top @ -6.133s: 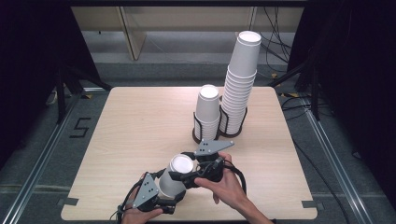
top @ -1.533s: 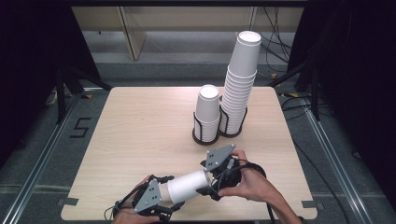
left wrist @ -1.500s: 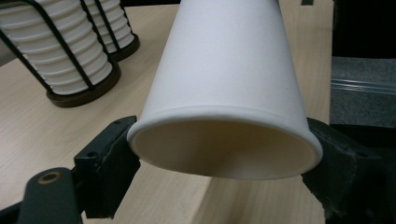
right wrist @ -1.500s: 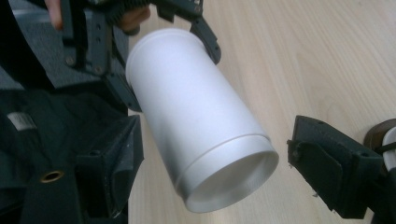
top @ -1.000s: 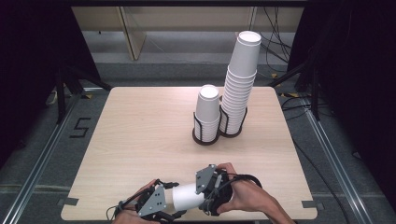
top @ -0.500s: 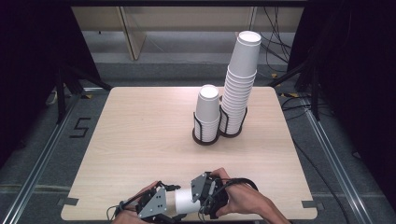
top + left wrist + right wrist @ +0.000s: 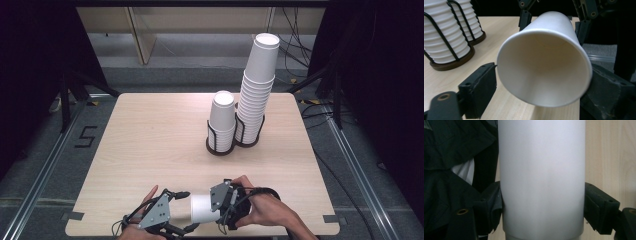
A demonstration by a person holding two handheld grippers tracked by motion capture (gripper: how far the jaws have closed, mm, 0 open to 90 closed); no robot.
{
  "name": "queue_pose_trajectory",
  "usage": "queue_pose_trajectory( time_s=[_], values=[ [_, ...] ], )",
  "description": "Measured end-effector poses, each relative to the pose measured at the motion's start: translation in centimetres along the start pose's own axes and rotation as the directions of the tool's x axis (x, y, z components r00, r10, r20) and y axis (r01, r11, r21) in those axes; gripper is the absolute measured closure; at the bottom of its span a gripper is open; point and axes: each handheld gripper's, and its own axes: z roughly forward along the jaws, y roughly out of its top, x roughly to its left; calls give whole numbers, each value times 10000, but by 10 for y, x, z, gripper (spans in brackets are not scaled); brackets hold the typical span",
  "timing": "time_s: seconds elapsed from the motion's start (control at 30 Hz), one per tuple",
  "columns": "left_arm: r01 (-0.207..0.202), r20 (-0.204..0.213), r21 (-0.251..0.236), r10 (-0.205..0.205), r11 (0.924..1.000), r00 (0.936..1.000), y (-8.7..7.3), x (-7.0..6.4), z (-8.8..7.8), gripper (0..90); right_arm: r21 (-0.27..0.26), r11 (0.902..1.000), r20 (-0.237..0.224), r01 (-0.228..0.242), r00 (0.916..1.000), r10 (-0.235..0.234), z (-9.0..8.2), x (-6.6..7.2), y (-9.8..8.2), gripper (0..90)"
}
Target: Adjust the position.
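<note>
Right gripper [image 7: 212, 205] is clamped on the paper cup [image 7: 201, 208], pads tight against its sides, holding it level just above the surface [image 7: 150, 135]. Left gripper [image 7: 182, 212] has just been opening, its jaws loose around the cup's rim. Since a second ago both hands have closed together. Two racked cup stacks [image 7: 222, 122] stand well beyond, nothing between.

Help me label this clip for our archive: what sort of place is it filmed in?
Probably a lab or recording station, not a home. A bare wooden table stands among dark curtains, with cables on the grey floor and a "5" mark beside it. Two wire holders of paper cups look like props.
</note>
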Motion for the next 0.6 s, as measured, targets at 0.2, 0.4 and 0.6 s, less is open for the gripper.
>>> queue_pose_trajectory(
  time_s=[0.2, 0.4, 0.6],
  values=[
    [997, -194, -818, -1016, 9917, 9946, -2, 7, -3, 142, -869, 9909, -5, -1029, 9947, 1032, -14, -10, -12, 252],
    [1776, -180, -1167, -1808, 9772, 9833, 0, 9, -6, 142, -2486, 9511, -44, -1832, 9822, 1880, -26, -23, -23, 250],
    [2439, 8, -1742, -2476, 9540, 9689, 2, 9, -4, 142, -3402, 9198, -355, -1954, 9801, 1951, -27, -25, -27, 247]
  ],
)
